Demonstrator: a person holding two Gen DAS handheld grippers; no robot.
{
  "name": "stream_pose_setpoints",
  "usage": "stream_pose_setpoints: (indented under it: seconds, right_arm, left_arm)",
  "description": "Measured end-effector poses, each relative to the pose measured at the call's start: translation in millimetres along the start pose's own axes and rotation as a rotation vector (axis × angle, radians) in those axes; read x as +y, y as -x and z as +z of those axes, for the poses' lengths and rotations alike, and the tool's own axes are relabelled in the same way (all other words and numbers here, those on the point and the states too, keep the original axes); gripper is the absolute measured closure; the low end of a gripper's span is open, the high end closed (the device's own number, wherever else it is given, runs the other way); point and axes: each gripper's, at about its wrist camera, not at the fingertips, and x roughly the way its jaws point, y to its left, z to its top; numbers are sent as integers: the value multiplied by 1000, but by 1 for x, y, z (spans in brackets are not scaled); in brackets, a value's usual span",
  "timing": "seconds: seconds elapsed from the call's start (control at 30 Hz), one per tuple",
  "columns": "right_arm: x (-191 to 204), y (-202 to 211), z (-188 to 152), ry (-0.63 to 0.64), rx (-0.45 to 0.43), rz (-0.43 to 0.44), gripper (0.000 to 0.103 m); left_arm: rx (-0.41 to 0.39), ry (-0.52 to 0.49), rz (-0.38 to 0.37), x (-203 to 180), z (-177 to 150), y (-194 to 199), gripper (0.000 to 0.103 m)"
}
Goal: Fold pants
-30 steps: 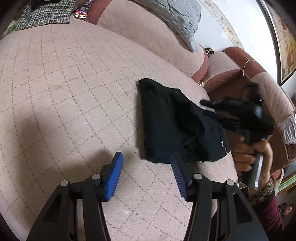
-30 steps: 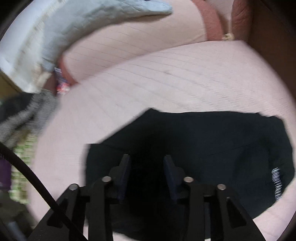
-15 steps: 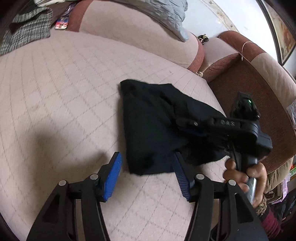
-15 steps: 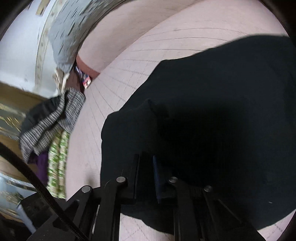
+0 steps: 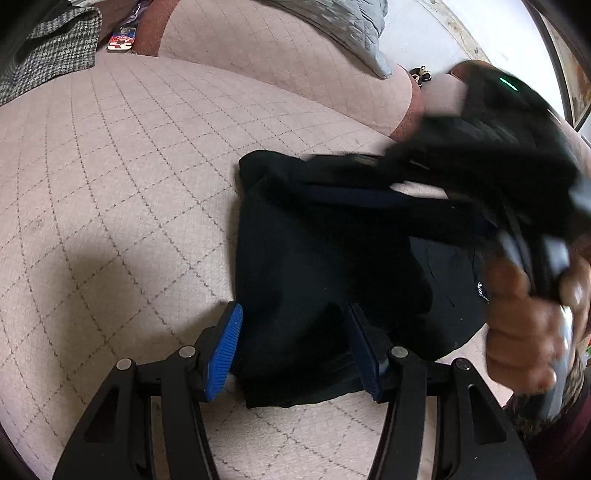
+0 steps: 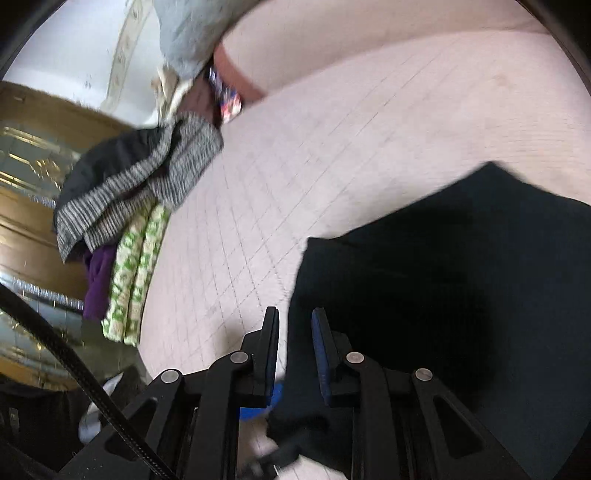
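The black pants [image 5: 325, 258] lie bunched on the quilted pink sofa seat [image 5: 129, 166]. My left gripper [image 5: 295, 347] is open, its blue pads astride the pants' near edge, low over the seat. My right gripper [image 6: 293, 347] is nearly shut on a fold of the pants [image 6: 443, 295] at their left edge; it holds the cloth. In the left wrist view the right gripper body [image 5: 498, 158] is blurred above the pants, and a fold of cloth rises toward it.
A pile of clothes, grey knit, green print and purple [image 6: 122, 221], sits at the seat's far left edge. A grey quilted cushion [image 5: 343, 29] leans on the sofa back. The grey knit shows in the left wrist view [image 5: 40, 51].
My right gripper closed on the pants' edge and has swung left and up with the cloth. My left gripper moved forward until its pads straddle the pants' near edge.
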Motion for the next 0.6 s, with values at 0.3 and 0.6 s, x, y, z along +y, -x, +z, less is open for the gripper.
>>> stream_pose_setpoints:
  seconds: [0.3, 0.6]
  right_arm:
    - [-9, -18, 55, -78, -129, -374, 75]
    - [-9, 91, -2, -109, -235, -150, 74]
  left_arm:
    - [-23, -72, 37, -8, -7, -5, 45]
    - [18, 11, 8, -5, -13, 17, 45]
